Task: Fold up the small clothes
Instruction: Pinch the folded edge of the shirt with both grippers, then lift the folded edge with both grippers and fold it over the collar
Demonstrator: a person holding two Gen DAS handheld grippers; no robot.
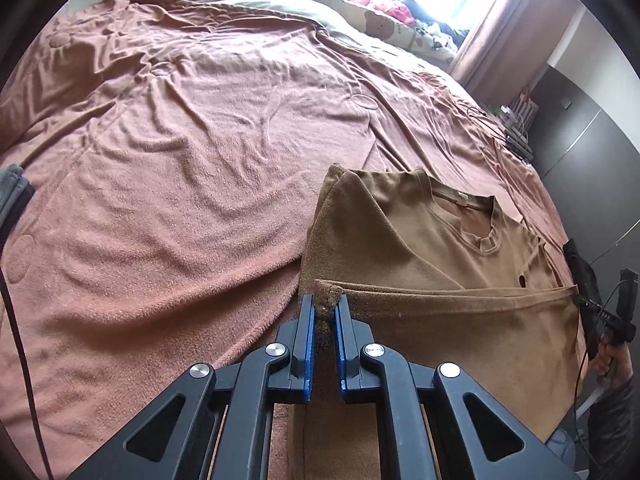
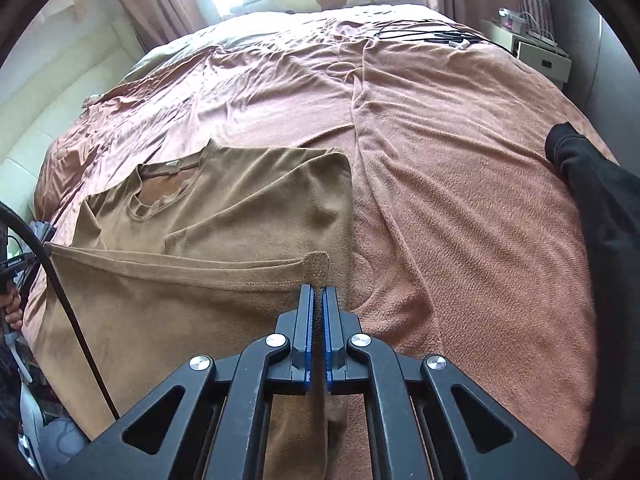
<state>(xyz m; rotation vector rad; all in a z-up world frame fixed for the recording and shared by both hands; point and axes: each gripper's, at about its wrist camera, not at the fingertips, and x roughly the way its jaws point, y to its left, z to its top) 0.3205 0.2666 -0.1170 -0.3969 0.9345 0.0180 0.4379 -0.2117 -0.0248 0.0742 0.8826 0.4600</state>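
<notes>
A tan-brown T-shirt [image 1: 432, 240] lies on the bed with its neck opening away from me and its sides folded in. My left gripper [image 1: 325, 304] is shut on the left corner of the shirt's bottom hem, lifted and carried toward the collar. My right gripper [image 2: 318, 292] is shut on the right corner of the same hem of the shirt [image 2: 224, 216]. The hem runs as a straight raised edge between the two grippers. The other hand-held gripper [image 1: 600, 300] shows at the right edge of the left wrist view.
The bed is covered by a wrinkled rust-pink blanket [image 1: 180, 140]. Pillows and soft toys [image 1: 380, 4] lie at the head by the window. Black cables [image 2: 432, 34] lie far right on the bed. A dark garment [image 2: 592, 200] lies at the right edge. A nightstand [image 2: 540, 52] stands beyond.
</notes>
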